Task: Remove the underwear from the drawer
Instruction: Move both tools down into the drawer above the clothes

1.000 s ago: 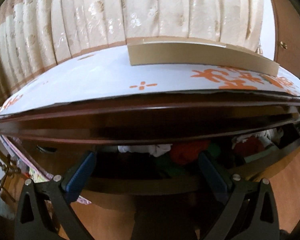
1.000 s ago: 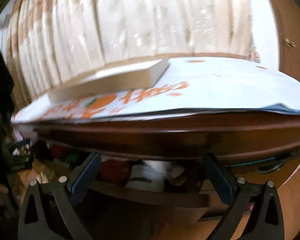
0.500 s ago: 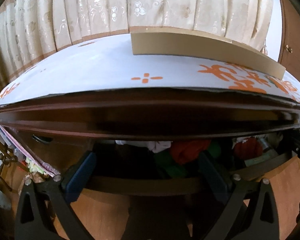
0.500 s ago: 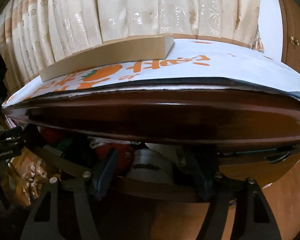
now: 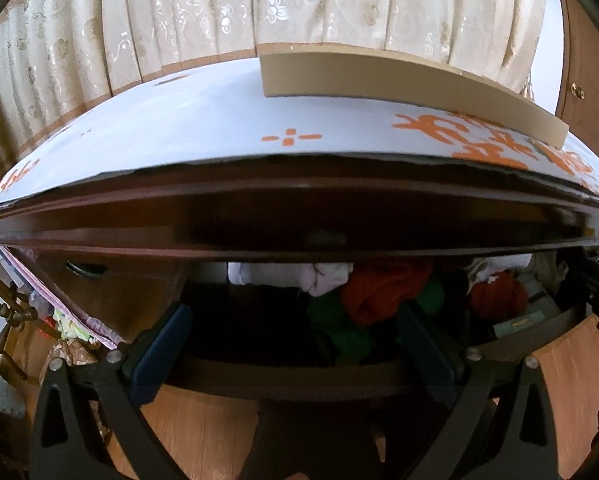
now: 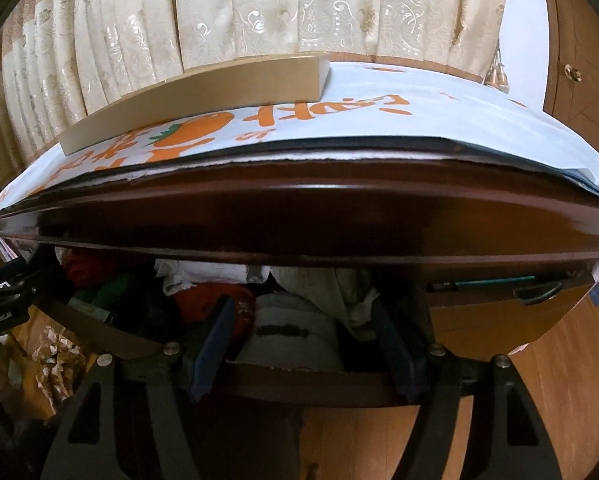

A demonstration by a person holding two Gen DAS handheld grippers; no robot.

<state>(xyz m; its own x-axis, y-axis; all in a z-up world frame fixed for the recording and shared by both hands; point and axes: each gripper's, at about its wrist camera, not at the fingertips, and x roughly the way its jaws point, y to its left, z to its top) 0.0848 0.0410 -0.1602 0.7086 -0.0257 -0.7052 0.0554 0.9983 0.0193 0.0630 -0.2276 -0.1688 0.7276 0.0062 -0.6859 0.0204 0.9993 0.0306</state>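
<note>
The open drawer point(image 5: 283, 372) under the dark wooden top is stuffed with clothes. In the left wrist view it holds a white garment point(image 5: 287, 274), a red one point(image 5: 379, 288) and a green one point(image 5: 347, 336). My left gripper point(image 5: 291, 320) stands open at the drawer's front edge with nothing between its fingers. In the right wrist view a folded white underwear piece with a dark label point(image 6: 287, 328) lies between the fingers of my right gripper point(image 6: 303, 320). The jaws stand partly narrowed and a gap shows on the right side. A red garment point(image 6: 207, 300) lies beside the left finger point(image 6: 215, 332).
A dark wooden dresser top point(image 6: 299, 216) overhangs the drawer, covered by a white sheet with orange print point(image 5: 219, 128). A flat tan box point(image 5: 399, 80) lies on it before cream curtains. A second, shut drawer with a handle point(image 6: 535, 292) sits to the right; wooden floor lies below.
The right gripper's jaws have narrowed and it has come in around the white folded piece in the drawer. The left gripper has stayed where it was, still wide.
</note>
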